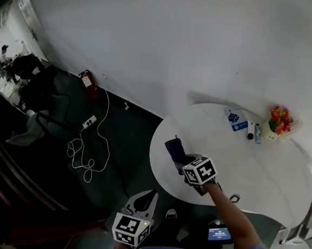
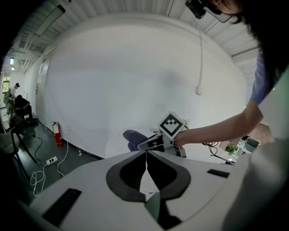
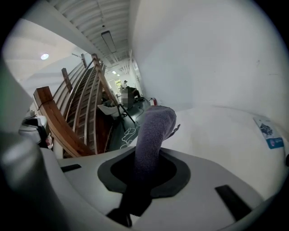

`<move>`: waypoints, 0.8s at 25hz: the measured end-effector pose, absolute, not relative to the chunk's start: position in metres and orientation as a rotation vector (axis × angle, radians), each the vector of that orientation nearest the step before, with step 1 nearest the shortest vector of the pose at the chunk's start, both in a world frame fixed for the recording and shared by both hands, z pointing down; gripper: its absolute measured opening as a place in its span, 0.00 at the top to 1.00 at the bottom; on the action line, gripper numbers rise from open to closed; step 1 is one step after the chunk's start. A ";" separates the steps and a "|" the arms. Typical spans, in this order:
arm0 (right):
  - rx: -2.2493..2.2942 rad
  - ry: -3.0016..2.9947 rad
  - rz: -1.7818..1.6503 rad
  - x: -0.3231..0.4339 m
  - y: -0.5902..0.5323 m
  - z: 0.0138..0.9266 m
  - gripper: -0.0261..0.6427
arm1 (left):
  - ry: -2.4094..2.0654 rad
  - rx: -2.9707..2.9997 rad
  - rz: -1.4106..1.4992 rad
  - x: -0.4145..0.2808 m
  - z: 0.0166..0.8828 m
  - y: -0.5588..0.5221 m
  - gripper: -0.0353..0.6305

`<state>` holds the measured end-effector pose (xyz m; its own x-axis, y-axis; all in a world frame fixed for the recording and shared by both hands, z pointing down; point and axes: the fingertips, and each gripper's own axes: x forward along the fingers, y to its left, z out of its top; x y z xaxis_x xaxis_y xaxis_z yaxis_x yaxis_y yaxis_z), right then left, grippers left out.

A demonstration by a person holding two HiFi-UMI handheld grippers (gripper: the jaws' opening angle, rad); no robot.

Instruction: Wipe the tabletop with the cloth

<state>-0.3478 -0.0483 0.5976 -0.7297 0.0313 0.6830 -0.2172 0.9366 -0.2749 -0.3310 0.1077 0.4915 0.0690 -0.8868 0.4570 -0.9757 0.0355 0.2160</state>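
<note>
The right tongs (image 1: 182, 161) are clamped on a dark grey-blue knitted cloth (image 1: 174, 148), gripping it near one end. In the right gripper view the rest of the cloth (image 3: 156, 131) rises between the jaws and droops over at its free end. The cloth sits over the left part of the white oval bench (image 1: 260, 174), near the edge. Whether the fabric actually touches the surface is hard to tell from here.

The left tongs (image 2: 146, 158) are closed jaw against jaw with nothing in them, held low and off the bench.

The cloth looks soft, light and limp, so it will likely fold and trail rather than push. An end grip suits dragging. A hold nearer the middle, with fabric bunched under the jaws, would probably press more evenly. It is neither fragile nor slippery.
</note>
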 end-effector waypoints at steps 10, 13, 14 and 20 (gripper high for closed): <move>-0.045 -2.309 0.499 -0.397 0.026 0.629 0.85 | -1.833 1.840 0.258 -0.341 0.503 0.120 0.92; -0.040 -2.271 0.490 -0.389 0.028 0.642 0.85 | -1.821 1.849 0.265 -0.341 0.505 0.117 0.92; -0.028 -2.259 0.492 -0.384 0.025 0.647 0.85 | -1.819 1.853 0.265 -0.340 0.506 0.114 0.92; 0.090 -2.210 0.524 -0.335 -0.006 0.660 0.85 | -1.777 1.893 0.277 -0.325 0.508 0.100 0.92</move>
<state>-0.3346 -0.0064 0.6597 -0.6433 0.1126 0.7573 -0.2392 0.9100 -0.3386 -0.3254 0.1000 0.5084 0.1168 -0.8653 0.4874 -0.9726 -0.0003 0.2325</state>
